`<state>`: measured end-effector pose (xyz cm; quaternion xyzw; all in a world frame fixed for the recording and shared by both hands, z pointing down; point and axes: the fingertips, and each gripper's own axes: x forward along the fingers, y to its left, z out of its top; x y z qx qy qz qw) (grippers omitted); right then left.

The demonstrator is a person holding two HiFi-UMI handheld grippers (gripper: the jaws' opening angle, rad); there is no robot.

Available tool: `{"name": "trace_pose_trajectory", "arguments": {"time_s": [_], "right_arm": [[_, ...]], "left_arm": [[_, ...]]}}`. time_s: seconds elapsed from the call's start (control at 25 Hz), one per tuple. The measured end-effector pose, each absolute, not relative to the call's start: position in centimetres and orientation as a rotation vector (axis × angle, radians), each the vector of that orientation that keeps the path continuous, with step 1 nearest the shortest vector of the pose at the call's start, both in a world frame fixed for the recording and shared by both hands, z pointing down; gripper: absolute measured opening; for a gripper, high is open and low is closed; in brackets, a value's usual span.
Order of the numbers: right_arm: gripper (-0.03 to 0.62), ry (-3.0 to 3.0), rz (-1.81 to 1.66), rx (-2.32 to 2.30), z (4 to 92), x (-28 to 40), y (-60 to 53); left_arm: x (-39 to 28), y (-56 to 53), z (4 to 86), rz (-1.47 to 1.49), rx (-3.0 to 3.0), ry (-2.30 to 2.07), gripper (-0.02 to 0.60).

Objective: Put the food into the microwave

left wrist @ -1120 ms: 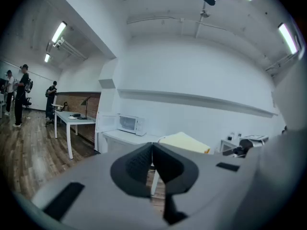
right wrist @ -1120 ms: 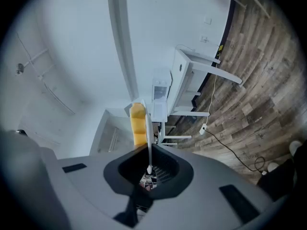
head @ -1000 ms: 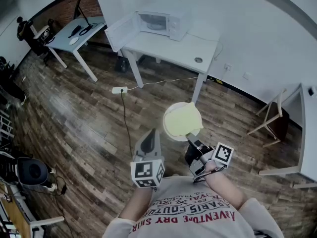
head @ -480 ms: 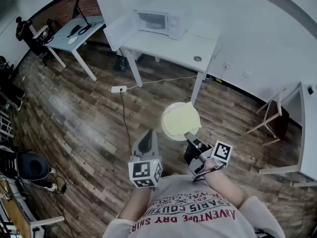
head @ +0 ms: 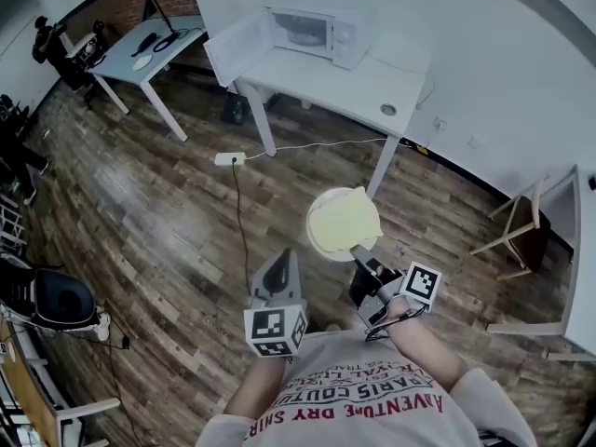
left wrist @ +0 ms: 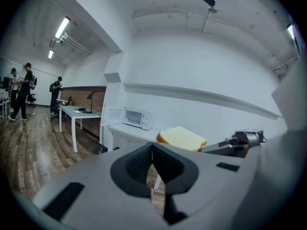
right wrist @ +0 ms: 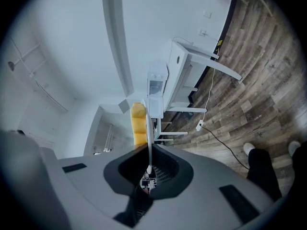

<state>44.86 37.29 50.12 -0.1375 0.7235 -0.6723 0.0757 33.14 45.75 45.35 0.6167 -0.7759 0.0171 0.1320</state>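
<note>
Far left: black chair [head: 51, 301] on the wood floor. Above it, side table [head: 140, 56] with dark items on top; people [left wrist: 21, 92] stand beyond it. Power strip [head: 228, 158] and its cable [head: 240, 222] lie on the floor between the person and the white table [head: 354, 87], a little left of the straight line to it.

Left gripper [head: 282, 257] [left wrist: 152, 150]: jaws together, nothing between them. It is left of the plate and apart from it.

Microwave [head: 321, 31] sits on the white table's left end, its door [head: 237, 49] swung open to the left.

Plate [head: 319, 247] is held out over the floor, well apart from the microwave. Bread [head: 343, 220] [left wrist: 182, 138] lies flat on it, covering most of it.

Right gripper [head: 358, 254] [right wrist: 148, 164]: jaws clamped narrow on the plate's near rim. Its own view shows the plate edge-on between the pads.

Far right: folding chair [head: 512, 226] by the wall.
</note>
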Motion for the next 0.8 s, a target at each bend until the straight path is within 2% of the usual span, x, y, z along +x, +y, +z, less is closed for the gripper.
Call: {"name": "trace_pose_trajectory", "arguments": {"time_s": [0.24, 0.8], "right_arm": [[0.021, 2.184, -1.996, -0.423, 49.6, 39.0, 33.7], [0.021, 2.059, -1.943, -0.498, 47.3, 19.5, 23.1]], "left_arm": [[27.0, 42.4, 45.6, 0.025, 1.79, -2.226, 0.006], [5.9, 30.2, 42.8, 0.049, 1.941, -2.143, 0.006]]}}
